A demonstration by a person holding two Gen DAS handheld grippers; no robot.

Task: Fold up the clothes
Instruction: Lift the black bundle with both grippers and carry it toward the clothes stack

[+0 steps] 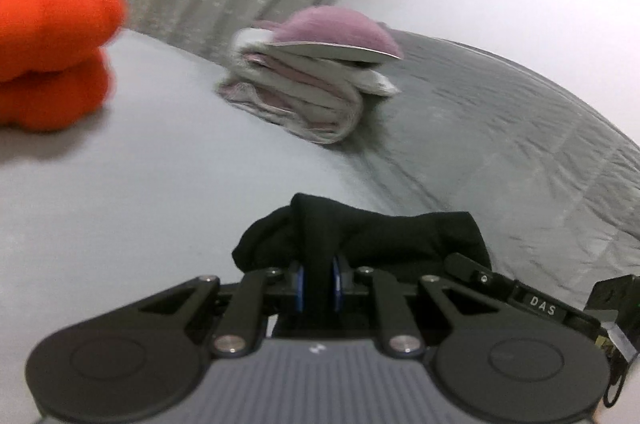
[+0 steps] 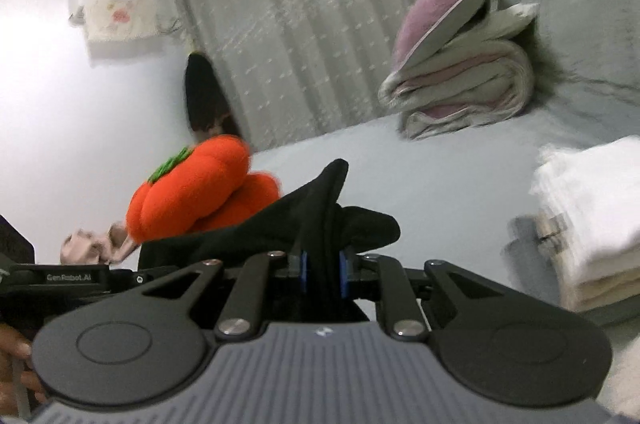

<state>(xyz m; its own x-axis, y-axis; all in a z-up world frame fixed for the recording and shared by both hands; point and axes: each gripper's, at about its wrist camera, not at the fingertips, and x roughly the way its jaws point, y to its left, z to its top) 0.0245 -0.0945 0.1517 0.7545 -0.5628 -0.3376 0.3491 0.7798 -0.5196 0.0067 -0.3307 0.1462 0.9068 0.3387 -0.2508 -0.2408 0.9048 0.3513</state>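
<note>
A black garment (image 1: 380, 236) is bunched just above the grey bed sheet (image 1: 140, 183). My left gripper (image 1: 319, 282) is shut on a fold of it, the cloth pinched between the blue pads. My right gripper (image 2: 323, 274) is shut on another part of the same black garment (image 2: 304, 220), which stretches left towards the other gripper's body (image 2: 68, 278). Both hold the cloth close to the cameras, so its lower part is hidden.
An orange pumpkin plush (image 1: 52, 43) (image 2: 200, 183) sits on the bed. A folded pink-and-white pile with a purple cap (image 1: 312, 79) (image 2: 460, 63) lies further back. A white folded stack (image 2: 588, 224) is at the right. A grey quilt (image 1: 500, 119) and curtain (image 2: 300, 23) are behind.
</note>
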